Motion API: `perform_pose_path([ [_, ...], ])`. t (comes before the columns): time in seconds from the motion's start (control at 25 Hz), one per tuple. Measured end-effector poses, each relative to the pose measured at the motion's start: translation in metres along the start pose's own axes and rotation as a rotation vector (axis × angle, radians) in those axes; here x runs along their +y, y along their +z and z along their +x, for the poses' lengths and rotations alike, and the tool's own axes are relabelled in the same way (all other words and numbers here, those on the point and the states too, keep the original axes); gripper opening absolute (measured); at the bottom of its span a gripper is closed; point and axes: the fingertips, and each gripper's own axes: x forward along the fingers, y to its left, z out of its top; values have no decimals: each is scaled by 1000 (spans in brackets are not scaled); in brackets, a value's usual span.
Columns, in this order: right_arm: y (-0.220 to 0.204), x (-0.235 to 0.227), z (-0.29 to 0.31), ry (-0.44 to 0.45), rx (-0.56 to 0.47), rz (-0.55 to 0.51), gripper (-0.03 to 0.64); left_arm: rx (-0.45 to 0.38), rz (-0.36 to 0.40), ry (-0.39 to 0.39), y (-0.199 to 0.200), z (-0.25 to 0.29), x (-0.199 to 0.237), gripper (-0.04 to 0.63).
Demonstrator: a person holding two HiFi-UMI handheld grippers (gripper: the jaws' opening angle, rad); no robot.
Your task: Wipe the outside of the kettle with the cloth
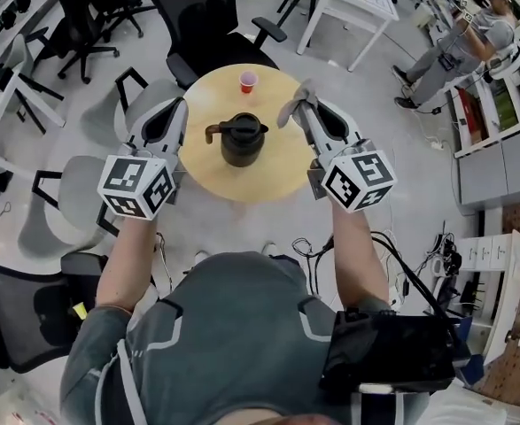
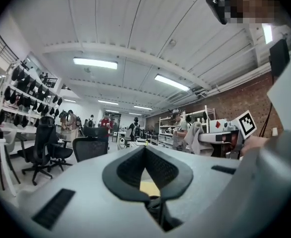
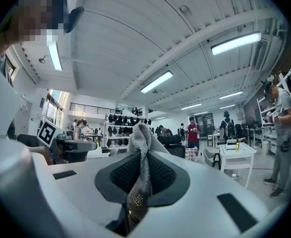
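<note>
Our right gripper (image 1: 308, 109) clamps the cloth (image 3: 141, 133). Our left gripper (image 1: 182, 106) has its jaws together, empty. The kettle (image 1: 242, 142) stands mid-table (image 1: 282, 180), at eight o'clock from the cloth, handle toward nine.

pale grey floor (image 1: 392, 140); round wooden table (image 1: 282, 162) ringed by office chairs (image 1: 197, 16); white ceiling (image 2: 135, 24), strip lights (image 2: 95, 63) on; brick wall (image 2: 229, 100) to one side.
</note>
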Motion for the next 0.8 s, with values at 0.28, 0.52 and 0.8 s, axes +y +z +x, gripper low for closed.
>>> perform_pose_path([
  [0.28, 11, -32, -14, -7, -10, -25, 49, -16, 31, 45, 14, 16, -25, 9],
  [0.52, 15, -49, -18, -2, -24, -24, 49, -20, 57, 78, 18, 23, -36, 9],
  [0.8, 25, -57, -18, -4, -38, -31, 49, -22, 64, 99, 21, 27, -42, 9],
])
